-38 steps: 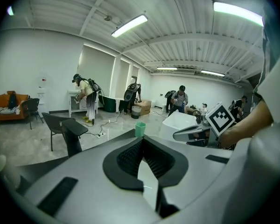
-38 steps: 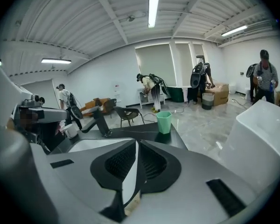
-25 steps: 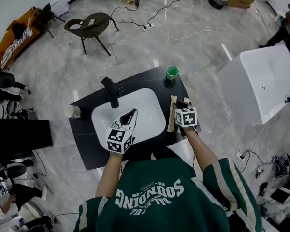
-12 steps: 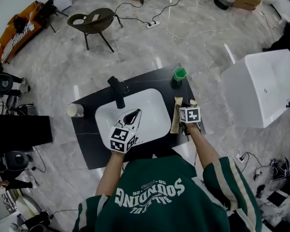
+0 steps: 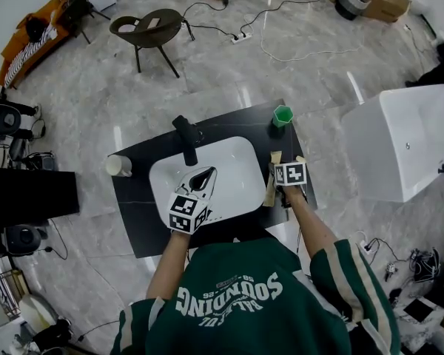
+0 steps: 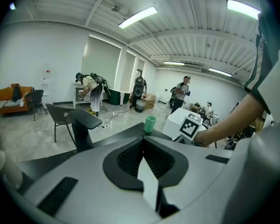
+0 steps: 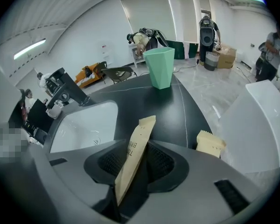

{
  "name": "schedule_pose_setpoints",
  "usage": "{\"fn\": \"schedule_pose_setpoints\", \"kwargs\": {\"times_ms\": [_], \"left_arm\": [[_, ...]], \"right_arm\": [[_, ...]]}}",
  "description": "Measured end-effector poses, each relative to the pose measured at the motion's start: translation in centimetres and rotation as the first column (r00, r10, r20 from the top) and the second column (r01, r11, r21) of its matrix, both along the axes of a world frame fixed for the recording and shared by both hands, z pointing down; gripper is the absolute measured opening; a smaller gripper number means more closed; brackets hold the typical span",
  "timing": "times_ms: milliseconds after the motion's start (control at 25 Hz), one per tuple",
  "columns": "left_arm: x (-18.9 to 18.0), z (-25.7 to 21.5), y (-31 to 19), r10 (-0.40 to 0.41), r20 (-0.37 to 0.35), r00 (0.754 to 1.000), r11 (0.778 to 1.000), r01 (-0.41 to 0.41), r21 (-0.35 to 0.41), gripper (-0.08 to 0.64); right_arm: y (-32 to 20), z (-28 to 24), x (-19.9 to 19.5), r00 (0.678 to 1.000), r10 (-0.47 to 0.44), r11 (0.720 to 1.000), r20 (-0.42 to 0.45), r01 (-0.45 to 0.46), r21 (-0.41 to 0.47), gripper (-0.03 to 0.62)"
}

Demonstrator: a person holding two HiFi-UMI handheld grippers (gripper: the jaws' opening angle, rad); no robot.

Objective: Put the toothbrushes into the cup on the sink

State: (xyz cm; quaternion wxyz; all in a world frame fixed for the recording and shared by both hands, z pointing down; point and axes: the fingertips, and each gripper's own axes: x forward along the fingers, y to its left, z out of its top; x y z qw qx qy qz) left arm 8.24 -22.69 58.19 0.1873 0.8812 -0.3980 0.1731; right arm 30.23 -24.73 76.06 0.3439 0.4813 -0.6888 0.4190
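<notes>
green faceted plastic cup (image 7: pixel 159 68) empty (none delivered); right gripper (image 7: pixel 140 155), jaws just opening, straddles brown paper-wrapped toothbrush (image 7: pixel 141 134); left gripper (image 6: pixel 143 146) closed, empty.

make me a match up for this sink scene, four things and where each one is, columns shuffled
Things:
1 green cup
2 white cup
3 black tap
4 left gripper

Places:
a over the white basin
b far right corner of the black counter
c left end of the counter
d far rim of the basin

Pairs: 1-b, 2-c, 3-d, 4-a
</notes>
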Motion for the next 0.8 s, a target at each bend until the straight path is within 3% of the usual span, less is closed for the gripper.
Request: {"fn": "schedule_pose_setpoints", "kwargs": {"times_ms": [280,560,800], "left_arm": [[-0.1,-0.1,0.3,0.002,-0.005,1.0,1.0,-0.002,0.0,0.011],[-0.3,-0.5,0.3,0.006,-0.01,1.0,1.0,-0.006,0.011,0.011],[-0.4,-1.1,0.1,0.012,-0.012,1.0,1.0,-0.012,0.025,0.011]], "right_arm": [[0.4,-0.8,-0.6,0.997,0.009,1.0,0.077,-0.008,-0.006,0.118],[-1.2,-5.1,-1.8,0.991,-0.036,0.991,0.132,0.018,0.135,0.112],[-3.7,-10.4,-3.4,0.983,-0.121,0.956,0.136,0.079,0.283,0.107]]}}
